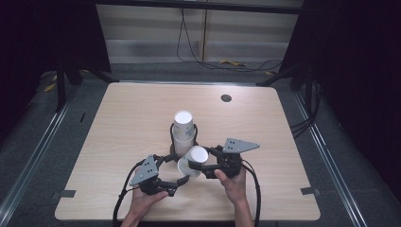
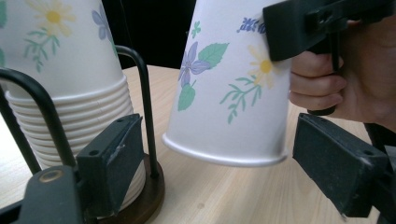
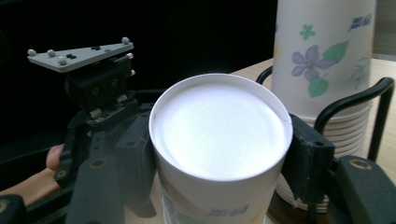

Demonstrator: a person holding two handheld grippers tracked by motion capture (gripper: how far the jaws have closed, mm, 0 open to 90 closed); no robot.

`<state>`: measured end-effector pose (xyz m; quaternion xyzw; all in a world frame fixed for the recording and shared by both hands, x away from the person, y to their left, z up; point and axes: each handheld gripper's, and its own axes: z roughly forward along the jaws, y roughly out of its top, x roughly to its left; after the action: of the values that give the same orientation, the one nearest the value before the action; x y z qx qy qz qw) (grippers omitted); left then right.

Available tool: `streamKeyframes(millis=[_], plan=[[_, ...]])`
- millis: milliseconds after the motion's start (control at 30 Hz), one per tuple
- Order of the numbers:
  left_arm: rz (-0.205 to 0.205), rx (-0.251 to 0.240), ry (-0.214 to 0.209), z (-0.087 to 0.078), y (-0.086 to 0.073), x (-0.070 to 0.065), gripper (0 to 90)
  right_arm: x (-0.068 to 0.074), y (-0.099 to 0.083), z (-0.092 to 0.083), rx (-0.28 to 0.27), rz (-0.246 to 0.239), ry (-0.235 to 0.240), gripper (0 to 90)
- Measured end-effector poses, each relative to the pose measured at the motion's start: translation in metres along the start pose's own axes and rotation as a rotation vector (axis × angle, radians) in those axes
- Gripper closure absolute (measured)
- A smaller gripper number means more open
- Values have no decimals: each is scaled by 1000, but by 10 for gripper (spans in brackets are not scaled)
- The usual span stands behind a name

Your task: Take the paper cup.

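A stack of flower-printed paper cups stands upside down in a black wire holder near the table's middle. In front of it, my right gripper is shut on a single cup, which is bottom up and tilted. In the right gripper view, the jaws of that gripper press both sides of the cup, with the stack behind at right. My left gripper is open, and its jaws flank the cup's rim without touching it. The stack is at left there.
The wooden table has a dark round grommet at the back right. Cables lie on the floor beyond the far edge. Dark curtains stand at both sides. Bare tabletop lies left and right of the holder.
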<state>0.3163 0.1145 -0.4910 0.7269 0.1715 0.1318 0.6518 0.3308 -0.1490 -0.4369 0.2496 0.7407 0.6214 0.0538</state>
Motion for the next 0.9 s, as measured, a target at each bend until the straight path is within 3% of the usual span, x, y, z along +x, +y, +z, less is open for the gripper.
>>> streamKeyframes(millis=[200, 333, 900], plan=[[40, 32, -23, 3, -1, -2, 206, 2, -6, 8, 19, 5, 26, 362], [44, 34, -32, 6, -2, -4, 225, 4, -8, 13, 18, 4, 53, 362], [27, 24, -56, 6, -5, -2, 282, 5, -12, 18, 2, 15, 82, 334]])
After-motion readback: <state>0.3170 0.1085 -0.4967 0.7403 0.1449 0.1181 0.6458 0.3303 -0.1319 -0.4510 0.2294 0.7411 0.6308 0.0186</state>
